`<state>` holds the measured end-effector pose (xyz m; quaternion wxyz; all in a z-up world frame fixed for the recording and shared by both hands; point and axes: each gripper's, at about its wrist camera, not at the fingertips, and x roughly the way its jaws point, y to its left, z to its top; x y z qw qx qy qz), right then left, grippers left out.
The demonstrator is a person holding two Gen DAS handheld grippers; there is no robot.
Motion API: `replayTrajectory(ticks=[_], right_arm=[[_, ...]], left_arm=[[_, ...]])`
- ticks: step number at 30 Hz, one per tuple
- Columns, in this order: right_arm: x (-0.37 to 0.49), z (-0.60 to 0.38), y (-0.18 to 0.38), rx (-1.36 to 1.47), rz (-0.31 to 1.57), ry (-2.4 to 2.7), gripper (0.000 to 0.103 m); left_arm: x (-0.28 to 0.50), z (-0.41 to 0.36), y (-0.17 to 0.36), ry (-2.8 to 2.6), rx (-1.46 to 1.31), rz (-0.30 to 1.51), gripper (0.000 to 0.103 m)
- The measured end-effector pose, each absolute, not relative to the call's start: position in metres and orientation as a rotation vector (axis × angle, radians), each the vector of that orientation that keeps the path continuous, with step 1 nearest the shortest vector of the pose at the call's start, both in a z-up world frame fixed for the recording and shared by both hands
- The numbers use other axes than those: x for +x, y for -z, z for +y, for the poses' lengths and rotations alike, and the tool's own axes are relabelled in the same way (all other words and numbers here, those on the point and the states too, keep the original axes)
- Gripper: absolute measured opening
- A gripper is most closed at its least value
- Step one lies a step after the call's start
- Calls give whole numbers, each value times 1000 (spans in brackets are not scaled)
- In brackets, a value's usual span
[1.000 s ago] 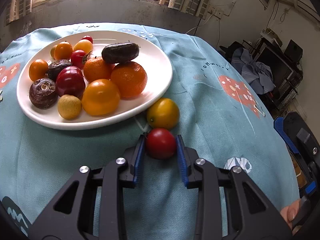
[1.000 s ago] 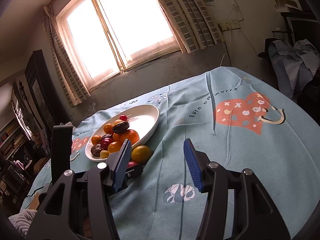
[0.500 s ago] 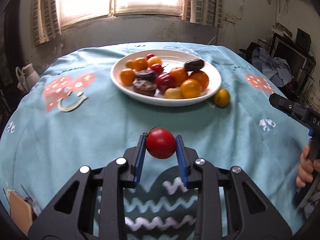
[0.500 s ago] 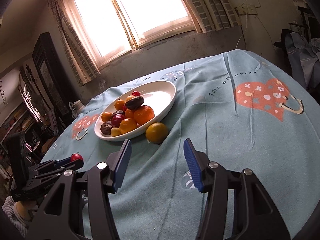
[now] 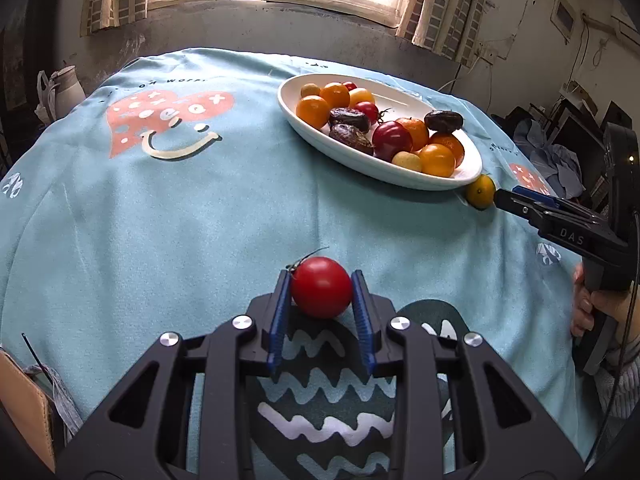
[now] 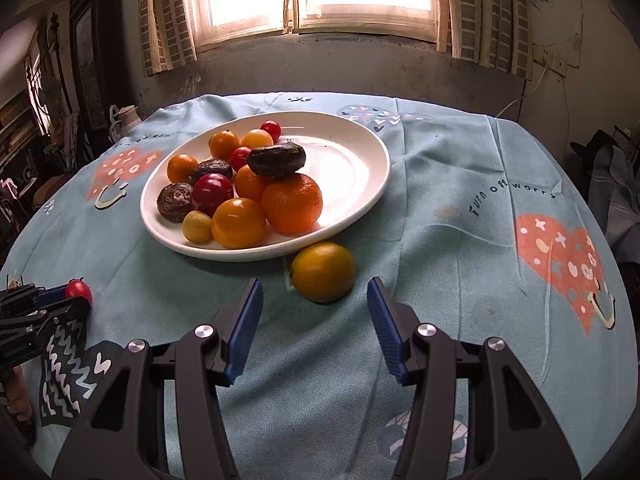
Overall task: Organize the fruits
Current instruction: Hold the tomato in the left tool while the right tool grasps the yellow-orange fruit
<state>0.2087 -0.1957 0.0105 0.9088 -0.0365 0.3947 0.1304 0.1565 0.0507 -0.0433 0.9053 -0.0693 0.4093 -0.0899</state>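
Left gripper [image 5: 321, 300] clamped on tomato [image 5: 321, 292], right gripper [image 6: 316, 324] spread wide behind orange [image 6: 322, 271].

Tomato pinched between blue pads [image 5: 279, 312] at their tips, over the cloth [image 5: 200, 216], well short and left of the plate [image 5: 404, 174]; whether touching the cloth, cannot tell. Orange just ahead of the right pads [image 6: 242, 330], ungripped, beside the plate rim [image 6: 372, 196], half hidden behind that rim in the left view. Heaped fruit on plate overlapping, lower pieces partly covered. Gripper bodies cut off at frame bottoms.
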Motion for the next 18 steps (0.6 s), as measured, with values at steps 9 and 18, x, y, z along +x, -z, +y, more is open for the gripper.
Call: replayTrajectory(ticks=[9, 18], right_arm=[[224, -182, 0, -136, 841, -248, 49], [213, -193, -4, -73, 824, -225, 35]], left_arm=[[160, 50, 47, 192, -140, 864, 30], [161, 50, 49, 201, -153, 868, 31]])
